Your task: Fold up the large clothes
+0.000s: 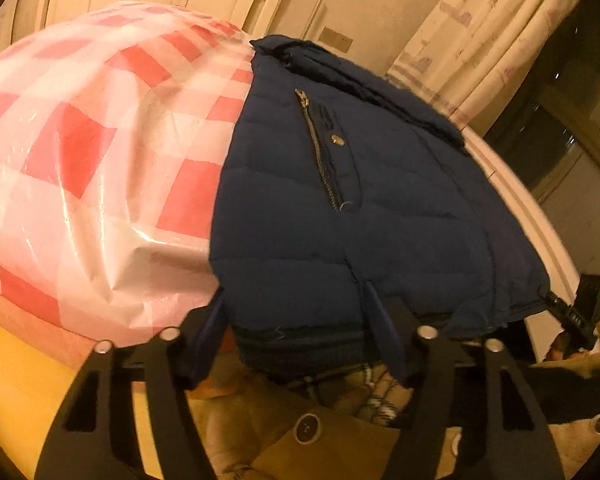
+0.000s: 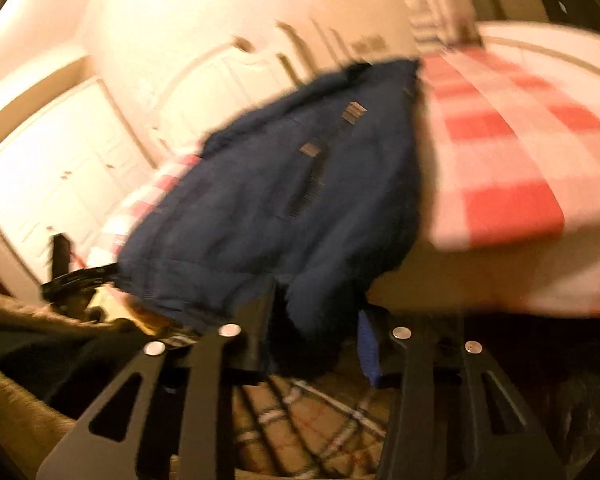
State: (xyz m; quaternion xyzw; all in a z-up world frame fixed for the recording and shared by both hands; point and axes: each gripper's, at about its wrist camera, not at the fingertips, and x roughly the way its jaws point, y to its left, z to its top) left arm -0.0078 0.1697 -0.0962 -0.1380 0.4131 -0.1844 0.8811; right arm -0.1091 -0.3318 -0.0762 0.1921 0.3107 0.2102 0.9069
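Now both grippers, left (image 1: 300, 332) and right (image 2: 320, 332), pinch the navy puffer jacket's (image 1: 360, 208) hem at 6 o'clock, fingers closed on it.

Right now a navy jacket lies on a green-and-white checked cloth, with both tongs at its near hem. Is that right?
Not quite: the cloth is red-and-white checked, not green, as the left wrist view shows plainly. The rest holds: the navy jacket lies on it, with the left tongs and right tongs at its near hem.

Red-and-white checked cloth (image 1: 100, 152) spread over the surface, cream panelled doors (image 2: 60, 184) seen behind, pale patterned curtain (image 1: 472, 40) at the window, tan coat with dark button (image 1: 307, 429) below, plaid lining (image 2: 312, 424) beneath.
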